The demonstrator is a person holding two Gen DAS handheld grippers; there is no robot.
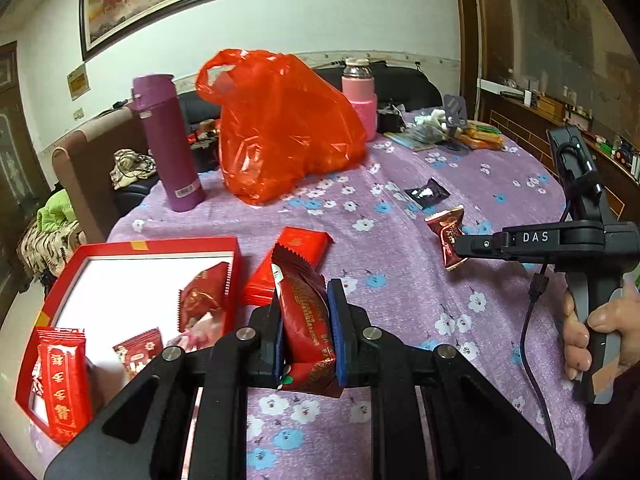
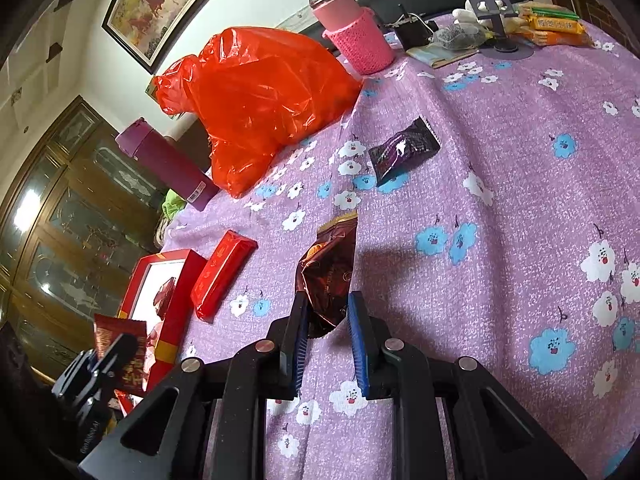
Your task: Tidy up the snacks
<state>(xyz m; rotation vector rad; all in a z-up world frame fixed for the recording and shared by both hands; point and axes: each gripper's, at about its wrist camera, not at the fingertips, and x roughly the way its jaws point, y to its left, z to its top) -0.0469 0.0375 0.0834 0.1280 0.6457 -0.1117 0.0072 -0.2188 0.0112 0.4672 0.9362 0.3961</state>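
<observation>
The dark red snack packet [image 1: 306,320] sits clamped between the blue pads of the left gripper [image 1: 307,332], jaws nearly together on it, its long axis running straight out along the fingers with the crimped end pointing away. Off to that gripper's left and slightly ahead lies the red box [image 1: 136,249], open face up, several red packets already inside; that is the side the packet looks set to travel, and the left hand is clearly the nearer one. Just ahead of the fingertips, a flat red bar [image 1: 288,264] lies beside the box wall. Over on the right, the right gripper [image 2: 328,320] pinches a brown foil packet [image 2: 330,272] by its near end, packet standing away from the fingers. Further out, a black packet [image 2: 404,148] waits on the flowered cloth [image 2: 520,184].
</observation>
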